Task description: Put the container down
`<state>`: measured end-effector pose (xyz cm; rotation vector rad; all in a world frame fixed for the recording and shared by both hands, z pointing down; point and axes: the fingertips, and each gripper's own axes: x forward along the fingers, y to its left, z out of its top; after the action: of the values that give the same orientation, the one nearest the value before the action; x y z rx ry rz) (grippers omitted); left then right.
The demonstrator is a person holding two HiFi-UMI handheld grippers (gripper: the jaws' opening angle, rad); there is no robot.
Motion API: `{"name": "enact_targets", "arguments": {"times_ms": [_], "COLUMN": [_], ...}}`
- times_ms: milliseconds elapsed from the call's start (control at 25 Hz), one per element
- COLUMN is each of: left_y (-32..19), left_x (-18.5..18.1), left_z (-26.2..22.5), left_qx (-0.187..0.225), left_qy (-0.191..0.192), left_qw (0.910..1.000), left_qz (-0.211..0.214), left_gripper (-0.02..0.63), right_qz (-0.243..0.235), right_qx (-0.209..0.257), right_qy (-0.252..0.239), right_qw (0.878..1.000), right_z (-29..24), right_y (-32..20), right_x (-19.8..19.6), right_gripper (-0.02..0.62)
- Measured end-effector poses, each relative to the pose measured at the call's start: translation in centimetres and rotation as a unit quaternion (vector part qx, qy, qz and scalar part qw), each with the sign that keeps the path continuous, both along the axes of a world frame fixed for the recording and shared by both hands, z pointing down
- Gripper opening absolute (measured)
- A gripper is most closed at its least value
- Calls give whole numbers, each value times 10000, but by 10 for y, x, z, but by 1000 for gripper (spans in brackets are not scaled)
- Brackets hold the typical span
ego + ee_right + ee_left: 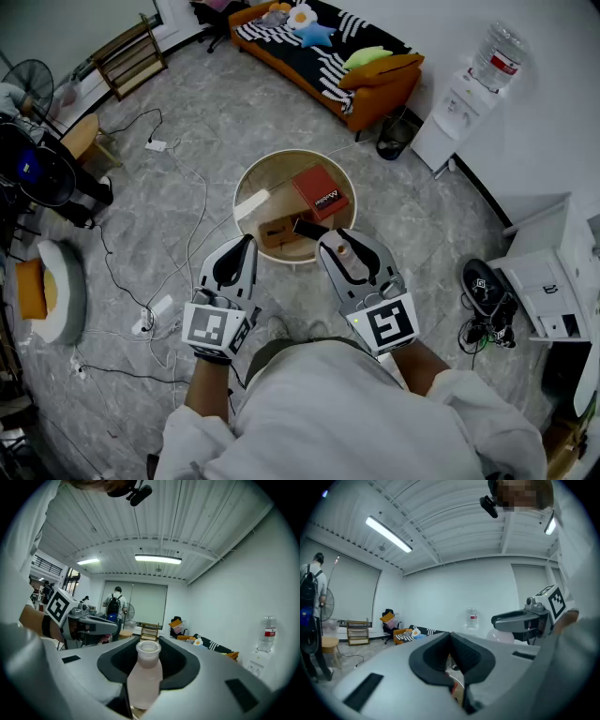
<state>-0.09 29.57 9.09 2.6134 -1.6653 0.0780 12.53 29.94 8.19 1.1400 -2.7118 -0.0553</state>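
Holds a pale pink bottle in the jaws of the right gripper. Squeezes it from both sides with the dark pads, open mouth pointing toward the jaw tips. Shows in the head view as a small pale shape inside the right gripper, just over the near edge of the round counter. Not set down on the counter.

Holds nothing in the left gripper, jaws pressed together. Sits to the left of the right gripper in the head view, near it but not touching.

On the counter: a red box at the far right, a brown cardboard box at the near side, a small black thing just beside it, and a white strip at the left.

Farther off: an orange sofa with striped cover and cushions, a water cooler at the far right, a fan at the far left, white cables on the gray floor. Also a person with a backpack standing by the far wall.
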Motion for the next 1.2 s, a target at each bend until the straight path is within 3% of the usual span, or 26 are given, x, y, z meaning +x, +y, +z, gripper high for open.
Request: {"name": "enact_targets", "arguments": {"times_ms": [200,480,600,760,1200], "left_y": [-2,-2,-2,-3,-4], "left_x": [5,10,10,11,6], "left_z": [4,9,10,14,42], "left_qx": [-74,-152,-171,-203,-417], "left_qy": [-12,30,41,50,23], "left_qw": [10000,9999,9998,9998,9989], "left_qz": [3,66,67,22,-189], "left_gripper": [8,8,8,8,8], "right_qz": [-8,-39,-41,-140,-347], "right_qx": [382,336,81,327,169], "right_qy": [-57,-140,-106,-252,-266], "right_qw": [9993,9993,9999,9991,9989], "right_z": [-3,0,6,5,36], "right_y": [-8,-9,-6,-9,-31], "right_x": [7,9,10,13,5], "right_gripper": [146,146,146,146,146]}}
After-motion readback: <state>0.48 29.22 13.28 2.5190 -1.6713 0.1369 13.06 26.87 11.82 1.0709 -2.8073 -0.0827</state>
